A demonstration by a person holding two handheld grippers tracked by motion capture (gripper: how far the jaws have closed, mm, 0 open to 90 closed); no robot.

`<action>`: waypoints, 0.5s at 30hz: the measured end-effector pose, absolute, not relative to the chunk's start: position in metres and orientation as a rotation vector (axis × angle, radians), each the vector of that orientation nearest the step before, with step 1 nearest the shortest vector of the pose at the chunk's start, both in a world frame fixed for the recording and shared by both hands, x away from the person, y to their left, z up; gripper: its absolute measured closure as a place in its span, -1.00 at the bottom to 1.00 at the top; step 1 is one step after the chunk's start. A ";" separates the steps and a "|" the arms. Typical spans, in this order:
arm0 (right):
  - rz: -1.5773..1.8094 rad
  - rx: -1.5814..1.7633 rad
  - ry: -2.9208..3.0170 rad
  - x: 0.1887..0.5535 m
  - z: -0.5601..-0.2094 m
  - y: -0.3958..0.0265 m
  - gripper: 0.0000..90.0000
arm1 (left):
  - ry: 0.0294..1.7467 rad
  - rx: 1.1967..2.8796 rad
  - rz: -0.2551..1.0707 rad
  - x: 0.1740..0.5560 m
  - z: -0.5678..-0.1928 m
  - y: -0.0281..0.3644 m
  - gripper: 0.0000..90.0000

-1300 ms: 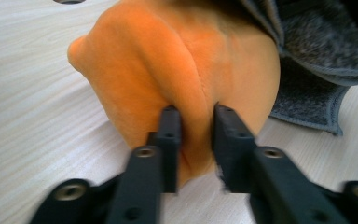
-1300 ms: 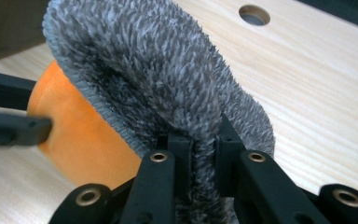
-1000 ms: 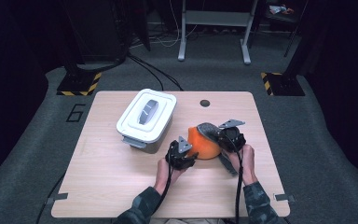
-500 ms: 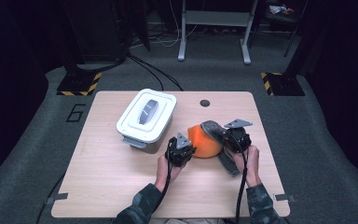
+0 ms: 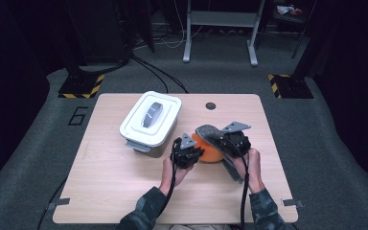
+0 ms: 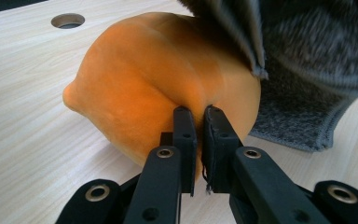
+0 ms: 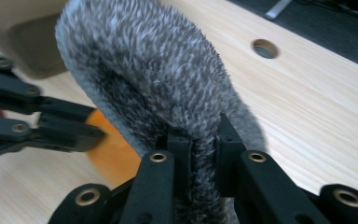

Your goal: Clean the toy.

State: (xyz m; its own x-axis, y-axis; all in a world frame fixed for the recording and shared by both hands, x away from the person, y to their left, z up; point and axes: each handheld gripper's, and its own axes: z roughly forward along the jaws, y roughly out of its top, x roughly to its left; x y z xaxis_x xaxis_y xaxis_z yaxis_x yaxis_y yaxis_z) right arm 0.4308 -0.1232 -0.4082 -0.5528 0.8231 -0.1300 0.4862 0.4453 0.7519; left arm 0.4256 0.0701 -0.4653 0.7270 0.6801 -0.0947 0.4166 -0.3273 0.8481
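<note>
An orange plush object (image 5: pixel 211 153) lies on the wooden table (image 5: pixel 100 182), right of centre. My left gripper (image 5: pixel 199 152) comes at it from the left. In the left gripper view the left gripper (image 6: pixel 198 116) is shut, pinching a fold of the orange plush (image 6: pixel 135 84). A grey fuzzy cloth piece (image 5: pixel 208 132) drapes over the top of the plush. My right gripper (image 5: pixel 220 139) is shut on it. The right gripper view shows the right gripper (image 7: pixel 204 130) clamped on the edge of the grey fuzzy piece (image 7: pixel 158 84), which is lifted, with the orange plush (image 7: pixel 116 158) below it.
A white lidded container (image 5: pixel 151 120) with a grey handle stands just left of the plush, close to the left gripper. A round hole (image 5: pixel 211 106) is in the table behind the plush. The table's edges fall off to dark carpet on all sides.
The right gripper has risen a little with the grey fuzzy piece, lifting it off the plush. The left hand has stayed in place against the plush.
</note>
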 end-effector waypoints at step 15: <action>0.791 1.155 2.205 0.442 -0.427 -0.122 0.81 | 0.859 1.956 0.334 0.428 -0.471 0.074 0.87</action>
